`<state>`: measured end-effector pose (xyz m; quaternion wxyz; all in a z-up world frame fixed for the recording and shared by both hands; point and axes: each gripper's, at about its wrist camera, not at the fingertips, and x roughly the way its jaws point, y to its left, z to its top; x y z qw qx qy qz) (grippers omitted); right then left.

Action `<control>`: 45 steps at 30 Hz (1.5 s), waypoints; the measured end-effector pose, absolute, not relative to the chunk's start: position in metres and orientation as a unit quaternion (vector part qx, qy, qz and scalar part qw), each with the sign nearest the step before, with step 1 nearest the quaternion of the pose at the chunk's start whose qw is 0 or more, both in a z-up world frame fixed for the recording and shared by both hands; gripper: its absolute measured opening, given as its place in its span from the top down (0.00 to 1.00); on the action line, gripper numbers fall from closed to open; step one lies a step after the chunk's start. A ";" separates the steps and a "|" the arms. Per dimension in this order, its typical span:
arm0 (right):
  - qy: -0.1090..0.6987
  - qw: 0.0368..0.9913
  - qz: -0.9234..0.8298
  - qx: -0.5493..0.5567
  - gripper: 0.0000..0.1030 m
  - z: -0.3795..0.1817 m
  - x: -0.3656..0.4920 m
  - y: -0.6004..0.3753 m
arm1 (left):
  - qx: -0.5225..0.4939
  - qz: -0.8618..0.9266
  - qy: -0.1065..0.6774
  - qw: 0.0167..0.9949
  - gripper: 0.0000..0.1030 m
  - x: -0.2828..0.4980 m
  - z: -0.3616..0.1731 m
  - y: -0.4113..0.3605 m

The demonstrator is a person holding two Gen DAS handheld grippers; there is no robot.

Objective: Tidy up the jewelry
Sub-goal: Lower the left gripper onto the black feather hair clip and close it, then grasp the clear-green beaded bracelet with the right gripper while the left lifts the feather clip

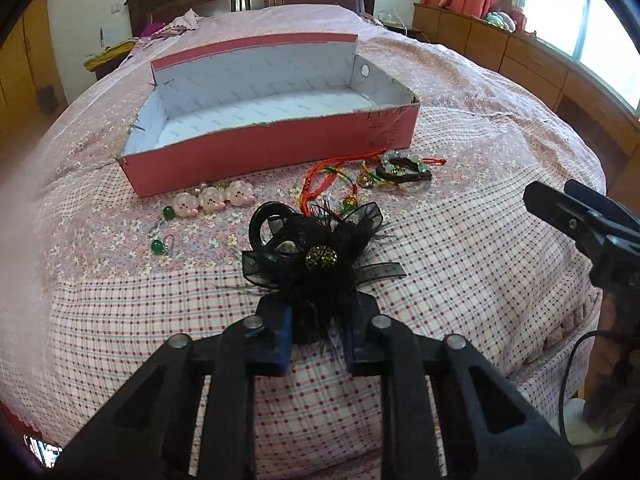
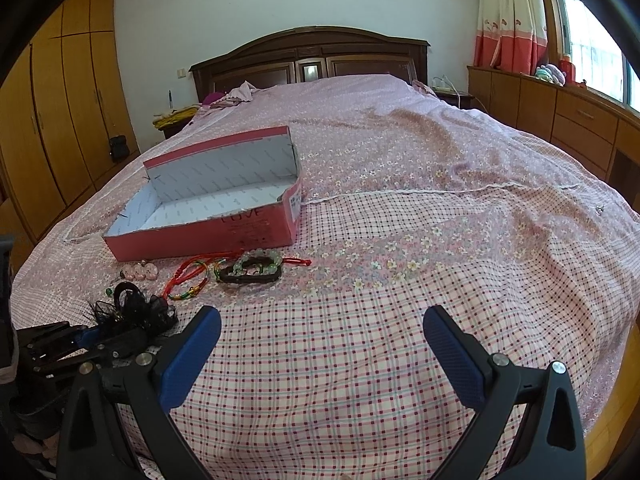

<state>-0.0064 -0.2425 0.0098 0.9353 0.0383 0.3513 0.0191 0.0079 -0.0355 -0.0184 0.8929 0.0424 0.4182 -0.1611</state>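
While our left gripper (image 1: 316,312) sits low over the checked bedspread (image 1: 460,280), its two blue pads are clamped on the feathery base of a black feather-and-ribbon hair clip (image 1: 316,256), which sticks up at 12 o'clock from the fingers with a gold beaded button in its middle and a glossy black claw loop at its 11 o'clock. From the right wrist view we see that same gripper way down at 8 o'clock, pointing toward the box.

Our right gripper (image 2: 320,344) is spread wide with nothing between the blue pads (image 2: 456,356), hovering over bare plaid fabric, well apart from the jewelry.

Other stuff around: the pink cardboard box (image 1: 256,156) lies open at 12 o'clock beyond the clip, white lining showing and its flap standing up at the back. Just in front of its near wall we've got three pink bear charms (image 1: 214,198), with two green bead earrings (image 1: 162,232) near them at about 8 o'clock. Red braided cord bracelets (image 1: 332,180) lie between the clip and the box, and a pale green bead bracelet (image 1: 404,164) rests on a dark wooden heart-shaped piece (image 1: 408,178) at the box's right corner. That pile of cords lies right in the straight line from clip to box.
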 end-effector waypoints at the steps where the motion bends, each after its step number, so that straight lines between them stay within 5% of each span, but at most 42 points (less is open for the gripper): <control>1: 0.351 0.935 0.019 0.038 0.00 0.010 -0.007 -0.243 | 0.042 -0.162 0.415 0.894 0.91 0.007 -0.017 -0.035; 20: 0.350 0.934 0.063 0.043 0.00 0.018 0.009 -0.226 | 0.009 -0.128 0.364 0.922 0.93 0.012 0.015 0.003; 28: 0.369 0.923 0.097 0.051 0.19 0.012 0.043 -0.216 | 0.001 -0.126 0.356 0.926 0.93 0.018 0.016 0.011; 38: 0.422 0.898 0.112 0.047 0.59 -0.012 0.089 -0.215 | -0.013 -0.125 0.359 0.925 0.93 0.028 0.011 0.021; 45: 0.447 0.884 0.124 0.053 0.78 -0.027 0.101 -0.213 | -0.019 -0.127 0.364 0.923 0.93 0.031 0.006 0.024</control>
